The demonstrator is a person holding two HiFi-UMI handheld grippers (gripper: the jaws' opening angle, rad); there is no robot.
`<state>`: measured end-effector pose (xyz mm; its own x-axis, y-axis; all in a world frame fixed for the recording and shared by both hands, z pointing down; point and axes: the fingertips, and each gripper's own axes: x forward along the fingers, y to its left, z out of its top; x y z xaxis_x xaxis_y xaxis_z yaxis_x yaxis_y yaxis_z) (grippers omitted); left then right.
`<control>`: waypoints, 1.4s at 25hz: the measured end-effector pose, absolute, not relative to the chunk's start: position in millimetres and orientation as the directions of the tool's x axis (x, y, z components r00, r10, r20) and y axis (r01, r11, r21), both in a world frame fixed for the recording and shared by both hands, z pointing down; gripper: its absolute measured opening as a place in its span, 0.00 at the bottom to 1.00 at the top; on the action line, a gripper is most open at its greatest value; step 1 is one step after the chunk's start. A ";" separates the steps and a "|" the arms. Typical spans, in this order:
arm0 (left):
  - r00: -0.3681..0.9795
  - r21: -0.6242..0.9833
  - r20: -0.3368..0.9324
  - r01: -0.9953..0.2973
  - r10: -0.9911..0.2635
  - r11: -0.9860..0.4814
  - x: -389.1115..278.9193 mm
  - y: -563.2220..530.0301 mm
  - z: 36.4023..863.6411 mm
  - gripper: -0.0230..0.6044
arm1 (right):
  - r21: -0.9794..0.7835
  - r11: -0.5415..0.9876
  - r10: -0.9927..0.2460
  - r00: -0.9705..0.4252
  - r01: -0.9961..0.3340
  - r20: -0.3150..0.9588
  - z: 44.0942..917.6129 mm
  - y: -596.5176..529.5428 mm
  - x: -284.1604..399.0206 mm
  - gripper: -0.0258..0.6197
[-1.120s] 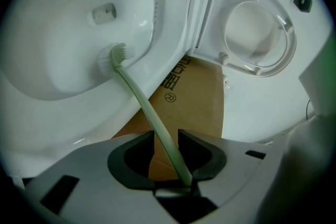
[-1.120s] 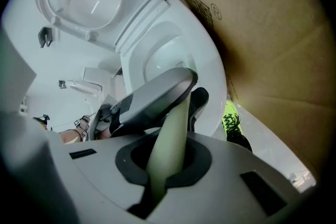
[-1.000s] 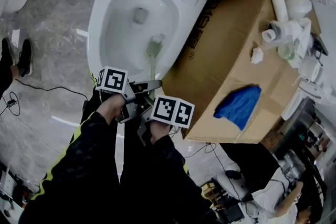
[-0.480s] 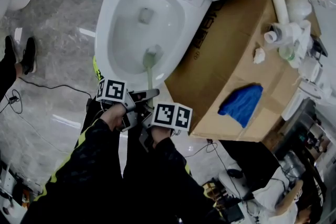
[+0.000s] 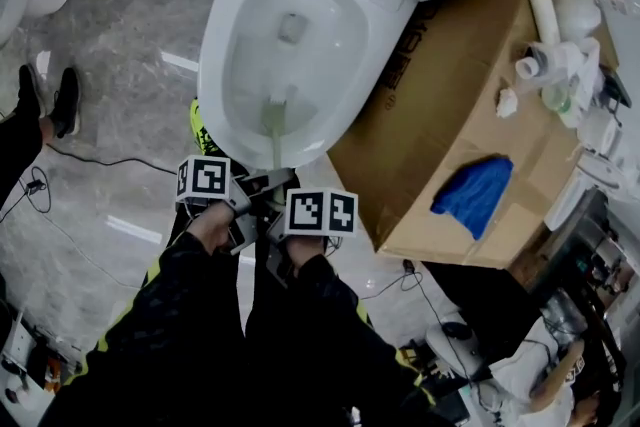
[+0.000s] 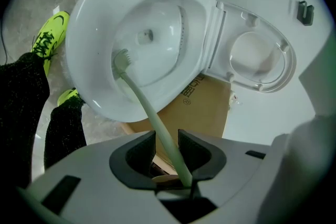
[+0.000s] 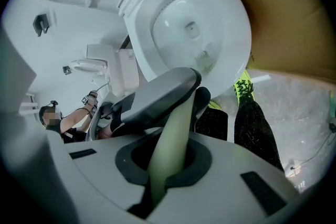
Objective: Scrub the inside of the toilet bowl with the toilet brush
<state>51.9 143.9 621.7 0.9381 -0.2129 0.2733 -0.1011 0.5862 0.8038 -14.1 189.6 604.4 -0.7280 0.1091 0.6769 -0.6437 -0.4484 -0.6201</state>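
Your left tool (image 6: 167, 147) and right tool (image 7: 168, 160) are both clamped on the toilet brush (image 6: 142, 102). Its head sits against the toilet bowl's (image 6: 86, 29) near inner wall. Scrubbing looks under way, with much of the inside likely left.

Dark print runs along the cardboard box (image 5: 440, 105) on its side facing the toilet bowl (image 5: 212, 85), but it is too skewed and small to read.
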 end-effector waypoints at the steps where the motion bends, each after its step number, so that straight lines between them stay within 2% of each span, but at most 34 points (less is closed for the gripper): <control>1: 0.935 0.807 0.279 -0.105 -0.219 0.581 48.1 142.4 622.5 0.24 | -0.625 -0.444 0.113 -0.732 -0.642 0.671 605.0 188.9 -17.6 0.06; 10: 0.897 0.808 0.335 -0.117 -0.288 0.577 15.5 141.7 636.9 0.24 | -0.662 -0.391 0.190 -0.760 -0.639 0.622 615.1 193.4 -44.9 0.06; 18: 0.829 0.837 0.376 -0.113 -0.414 0.535 -5.6 122.0 636.7 0.24 | -0.716 -0.292 0.252 -0.773 -0.634 0.582 616.4 184.8 -59.7 0.06; 26: 0.762 0.859 0.405 -0.126 -0.506 0.497 -26.8 95.5 636.6 0.24 | -0.753 -0.210 0.292 -0.775 -0.623 0.560 617.6 164.8 -73.6 0.06; 35: 0.727 0.878 0.408 -0.146 -0.552 0.456 -38.4 61.8 637.9 0.24 | -0.775 -0.154 0.287 -0.779 -0.613 0.558 621.1 133.2 -80.9 0.06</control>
<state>-38.4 61.8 637.9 0.7274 -0.5520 0.4078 -0.1464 0.4557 0.8780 -80.9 133.2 621.1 -0.7786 0.2868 0.5582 -0.6126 -0.1542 -0.7752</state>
